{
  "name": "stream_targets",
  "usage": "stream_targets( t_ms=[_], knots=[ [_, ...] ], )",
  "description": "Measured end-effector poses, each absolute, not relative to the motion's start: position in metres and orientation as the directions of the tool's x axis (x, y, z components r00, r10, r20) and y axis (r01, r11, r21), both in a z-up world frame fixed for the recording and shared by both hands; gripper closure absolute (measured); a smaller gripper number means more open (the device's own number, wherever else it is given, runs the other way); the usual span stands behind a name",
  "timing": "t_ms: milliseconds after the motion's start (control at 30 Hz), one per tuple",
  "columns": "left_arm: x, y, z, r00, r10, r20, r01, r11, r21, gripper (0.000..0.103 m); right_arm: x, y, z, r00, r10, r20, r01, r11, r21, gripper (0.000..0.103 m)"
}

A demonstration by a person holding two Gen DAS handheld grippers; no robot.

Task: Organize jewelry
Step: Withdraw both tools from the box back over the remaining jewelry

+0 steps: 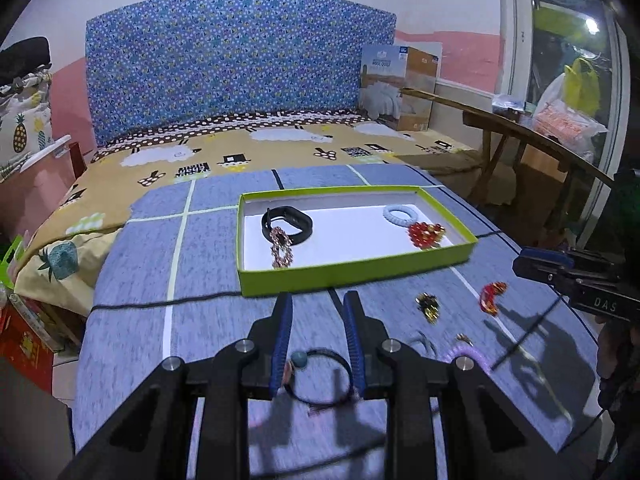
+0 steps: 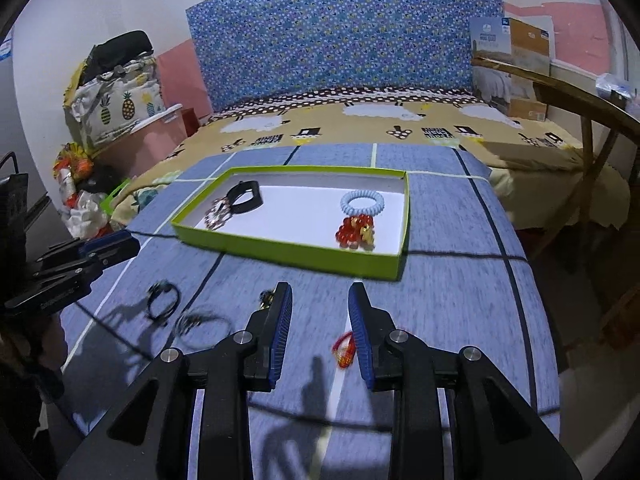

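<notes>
Both empty and parted: left gripper [image 1: 316, 300] directly over the black cord bracelet [image 1: 320, 380] on the blue cloth [image 1: 200, 280]; right gripper [image 2: 320, 292] just beside the red bracelet [image 2: 345, 350], nearer its right finger; green tray [image 1: 360, 276] straight ahead, beyond both.

A bedroom in a home. A bed [image 1: 280, 148] with a sheep-print sheet and a blue dotted headboard [image 1: 240, 60] stands against a pink and white wall [image 2: 560, 20]. A table covered with a blue checked cloth [image 2: 460, 288] sits just in front of it, with a pineapple-print bag [image 2: 116, 108] and a cardboard box [image 1: 416, 84] stored around the bed.
</notes>
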State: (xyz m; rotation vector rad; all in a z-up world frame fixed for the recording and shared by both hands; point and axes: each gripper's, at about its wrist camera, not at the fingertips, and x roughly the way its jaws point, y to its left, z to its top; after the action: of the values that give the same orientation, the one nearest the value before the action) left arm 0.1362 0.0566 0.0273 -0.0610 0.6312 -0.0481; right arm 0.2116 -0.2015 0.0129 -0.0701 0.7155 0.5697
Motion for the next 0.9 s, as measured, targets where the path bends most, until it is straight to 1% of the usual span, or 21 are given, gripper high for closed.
stream_targets(
  t_ms=[167,467,900],
  knots=[
    [0.113,0.051,0.031,0.82,-0.058,-0.57,0.025,0.998,-0.064,0.076,0.188,-0.21,0.014,0.621,0.479,-0.62,-0.511,0.848,0.143,0.073],
    [0.08,0.042,0.027,0.82,-0.059,-0.569,0.029,0.998,-0.061,0.076,0.157,-0.228,0.012,0.629,0.479,-0.612,-0.492,0.855,0.164,0.073],
    [0.076,0.04,0.021,0.813,-0.069,-0.578,0.036,0.997,-0.069,0.076,0.149,-0.236,0.007,0.629,0.47,-0.619,-0.477,0.862,0.17,0.073]
  ],
)
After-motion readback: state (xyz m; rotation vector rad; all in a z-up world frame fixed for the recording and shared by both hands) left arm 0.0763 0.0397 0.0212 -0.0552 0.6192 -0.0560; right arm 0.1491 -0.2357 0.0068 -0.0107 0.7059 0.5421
